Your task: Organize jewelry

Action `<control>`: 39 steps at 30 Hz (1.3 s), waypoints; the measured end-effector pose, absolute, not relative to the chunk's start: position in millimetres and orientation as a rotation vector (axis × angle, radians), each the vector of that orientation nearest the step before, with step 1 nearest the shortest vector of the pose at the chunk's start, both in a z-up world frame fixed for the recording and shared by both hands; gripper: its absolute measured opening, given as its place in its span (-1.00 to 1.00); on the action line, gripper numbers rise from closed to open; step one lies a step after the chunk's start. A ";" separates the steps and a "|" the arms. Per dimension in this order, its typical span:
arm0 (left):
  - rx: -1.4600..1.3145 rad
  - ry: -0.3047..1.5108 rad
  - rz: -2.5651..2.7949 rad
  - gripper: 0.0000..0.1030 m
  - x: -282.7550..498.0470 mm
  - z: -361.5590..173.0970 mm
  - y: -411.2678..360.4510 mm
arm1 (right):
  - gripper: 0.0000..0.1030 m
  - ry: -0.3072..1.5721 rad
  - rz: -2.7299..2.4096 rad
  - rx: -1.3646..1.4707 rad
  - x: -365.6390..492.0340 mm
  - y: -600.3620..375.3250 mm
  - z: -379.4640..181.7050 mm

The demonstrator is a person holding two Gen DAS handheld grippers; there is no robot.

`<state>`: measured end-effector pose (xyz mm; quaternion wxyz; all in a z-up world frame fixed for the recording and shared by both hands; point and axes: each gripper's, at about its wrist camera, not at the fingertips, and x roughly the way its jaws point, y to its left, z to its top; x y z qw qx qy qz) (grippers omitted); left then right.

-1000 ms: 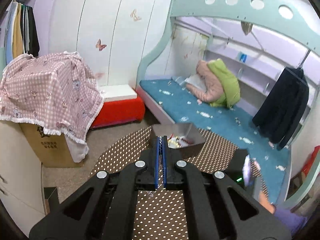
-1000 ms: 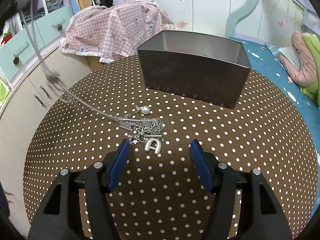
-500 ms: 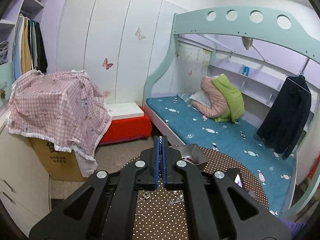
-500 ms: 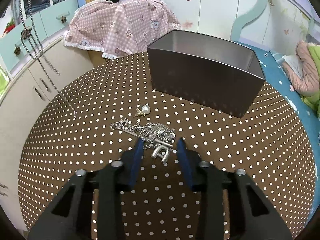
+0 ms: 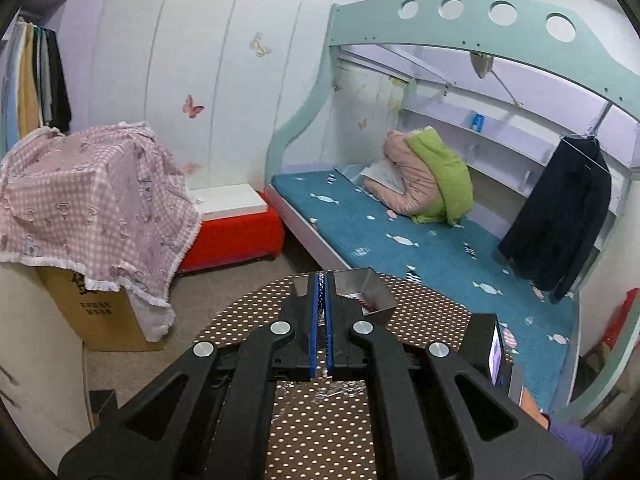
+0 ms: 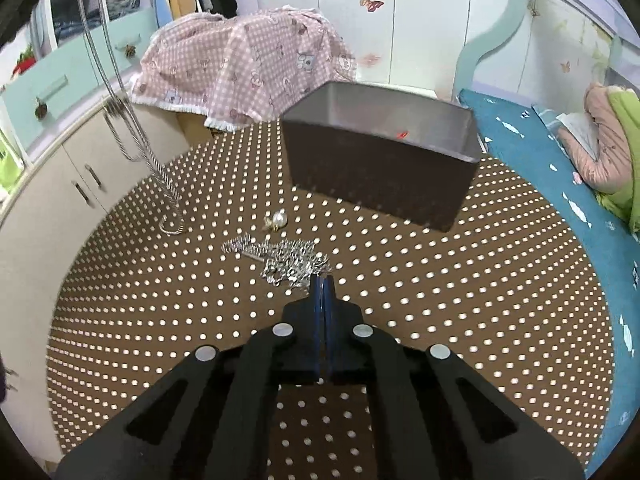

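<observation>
My right gripper [image 6: 323, 280] is shut at the near edge of a tangle of silver chains [image 6: 288, 264] on the dotted brown table [image 6: 480, 280]; the A-shaped pendant is hidden between its pads. A pearl earring [image 6: 280, 219] lies just beyond the tangle. Behind it stands the dark open box [image 6: 380, 168]. A silver rope chain [image 6: 132, 128] hangs from the upper left, its end curled on the table. My left gripper [image 5: 320, 300] is shut on that chain, which shows between the pads, above the box [image 5: 372, 292].
A pink checked cloth [image 6: 248, 60] covers a carton beyond the table's far edge. Cupboards [image 6: 60, 168] stand left and a blue bed [image 5: 400, 232] right. A small lit device [image 5: 492, 344] stands on the table's right side.
The right jaws have closed over the A-shaped pendant at the tangle's edge. The rope chain has come off the tangle and now hangs further left, raised by the left gripper.
</observation>
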<state>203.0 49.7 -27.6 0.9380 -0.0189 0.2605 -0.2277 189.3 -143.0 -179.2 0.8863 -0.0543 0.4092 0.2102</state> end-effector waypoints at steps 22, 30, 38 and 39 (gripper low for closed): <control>0.000 0.535 -0.584 -0.95 231.6 21.9 -8.4 | -1.00 0.605 0.453 -0.123 187.6 -153.8 -35.8; 0.017 0.563 -0.557 -0.95 232.4 4.5 -8.0 | -0.43 0.871 0.431 -0.170 209.0 -151.9 -136.6; 0.030 0.590 -0.555 -0.95 230.9 -13.0 -4.3 | -0.31 0.956 0.425 -0.202 207.1 -148.2 -203.1; 0.029 0.592 -0.555 -0.95 231.1 -14.3 -4.6 | -0.29 0.951 0.423 -0.205 206.2 -148.0 -203.9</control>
